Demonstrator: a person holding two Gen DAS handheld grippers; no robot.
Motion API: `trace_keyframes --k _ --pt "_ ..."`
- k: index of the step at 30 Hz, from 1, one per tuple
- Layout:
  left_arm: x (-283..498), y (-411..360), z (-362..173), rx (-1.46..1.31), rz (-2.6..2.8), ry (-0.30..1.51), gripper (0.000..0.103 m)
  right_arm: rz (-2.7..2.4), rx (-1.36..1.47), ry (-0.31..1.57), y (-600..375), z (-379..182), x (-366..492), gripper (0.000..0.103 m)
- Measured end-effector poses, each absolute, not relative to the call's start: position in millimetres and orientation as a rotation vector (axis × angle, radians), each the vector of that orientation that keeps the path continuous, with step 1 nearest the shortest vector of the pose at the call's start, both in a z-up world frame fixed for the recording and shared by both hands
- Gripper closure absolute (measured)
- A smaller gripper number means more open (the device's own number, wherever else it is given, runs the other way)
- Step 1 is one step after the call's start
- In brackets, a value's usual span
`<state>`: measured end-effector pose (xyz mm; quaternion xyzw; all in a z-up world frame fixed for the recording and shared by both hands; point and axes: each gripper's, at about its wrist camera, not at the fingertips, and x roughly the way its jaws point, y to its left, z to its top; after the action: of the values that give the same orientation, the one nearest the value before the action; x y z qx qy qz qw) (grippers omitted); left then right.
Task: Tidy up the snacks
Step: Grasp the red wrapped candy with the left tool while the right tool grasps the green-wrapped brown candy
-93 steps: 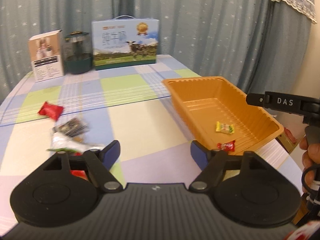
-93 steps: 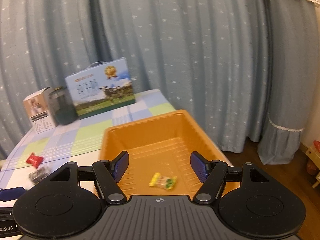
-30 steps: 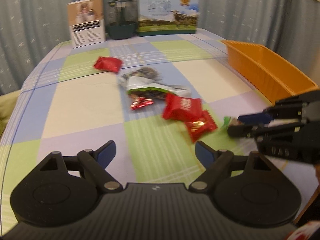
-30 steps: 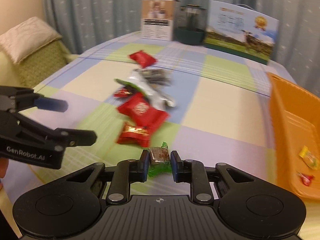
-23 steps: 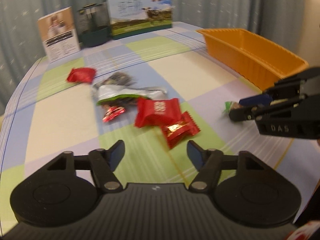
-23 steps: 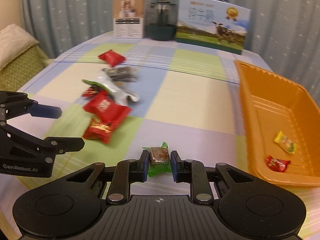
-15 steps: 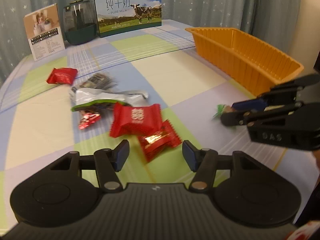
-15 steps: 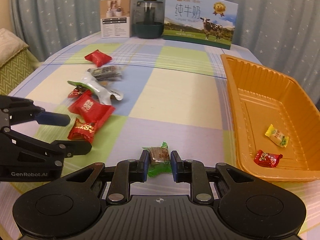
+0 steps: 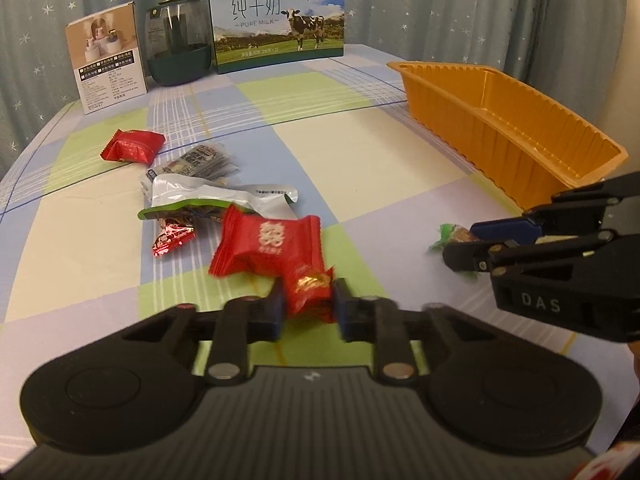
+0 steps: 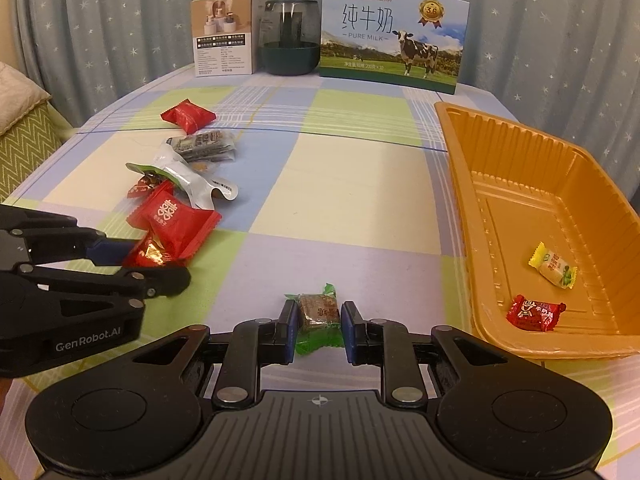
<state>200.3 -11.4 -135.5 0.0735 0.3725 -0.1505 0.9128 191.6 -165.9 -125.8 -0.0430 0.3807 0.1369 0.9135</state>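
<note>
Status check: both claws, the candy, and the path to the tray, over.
Left claw shut on red candy. Right claw shut on green-wrapped candy. Orange tray holds two sweets. Nothing between claws and tray.

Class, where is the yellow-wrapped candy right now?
In the right wrist view, the yellow-wrapped candy lies inside the orange tray, right side, just beyond the red candy.

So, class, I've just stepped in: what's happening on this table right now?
A person is sorting snacks with two handheld grippers. The left gripper has clamped a small red candy from the pile, and the right gripper holds a green-wrapped candy. The orange tray holds a yellow candy and a red candy; several packets remain on the tablecloth.
</note>
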Motion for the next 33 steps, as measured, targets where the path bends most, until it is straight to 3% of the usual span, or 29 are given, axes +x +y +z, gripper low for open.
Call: trace_keyframes --k 15,17,19,33 --pt "189 -6 -130 0.114 -0.307 0.762 0.083 0.276 -0.095 0.773 -163 -129 194 0.073" --pt "188 -6 -128 0.107 -0.307 0.763 0.083 0.281 -0.106 0.775 -162 -128 194 0.074" --pt "187 -6 -127 0.103 -0.307 0.762 0.083 0.289 -0.11 0.776 -160 -127 193 0.081" --pt "178 -7 -97 0.061 -0.269 0.718 0.083 0.273 -0.053 0.651 -173 -86 170 0.082"
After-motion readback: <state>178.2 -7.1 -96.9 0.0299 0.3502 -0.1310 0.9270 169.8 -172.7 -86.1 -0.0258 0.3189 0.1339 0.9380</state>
